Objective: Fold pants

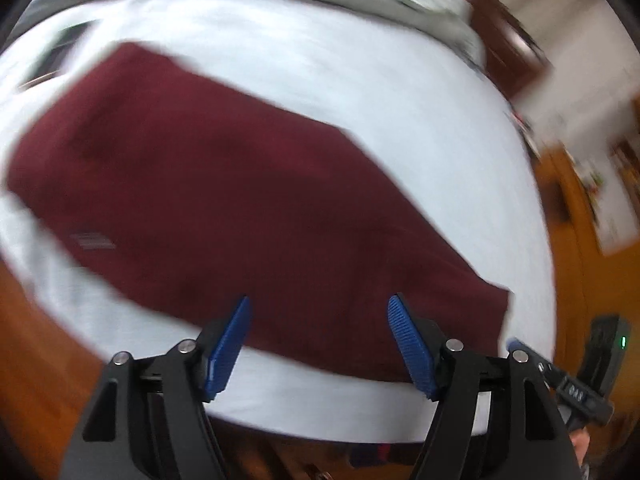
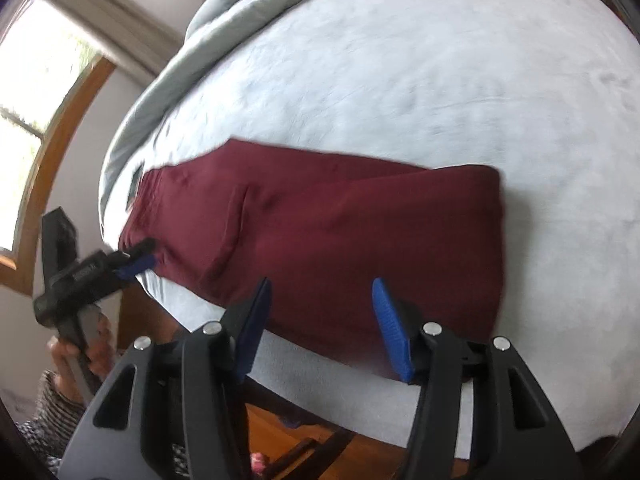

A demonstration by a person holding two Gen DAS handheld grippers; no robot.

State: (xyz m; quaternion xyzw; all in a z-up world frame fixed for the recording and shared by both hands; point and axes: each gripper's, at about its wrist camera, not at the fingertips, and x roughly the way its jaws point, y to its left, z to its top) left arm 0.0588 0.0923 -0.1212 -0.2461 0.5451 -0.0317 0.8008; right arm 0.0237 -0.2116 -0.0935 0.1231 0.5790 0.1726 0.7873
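The maroon pants [image 2: 320, 240] lie flat across the middle of the frame on the pale bed sheet [image 2: 400, 80], one leg over the other. The right gripper [image 2: 322, 328] hangs at bottom centre above their near edge, jaws apart and empty. The left gripper [image 1: 318, 344], jaws likewise apart, hovers over the pants. A grey duvet [image 2: 224, 20] bunches at upper left.

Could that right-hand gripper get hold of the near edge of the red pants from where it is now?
Probably yes. The right gripper is open, with its fingers spread just above the near edge of the maroon pants, which lie flat on the bed. Nothing lies between them.
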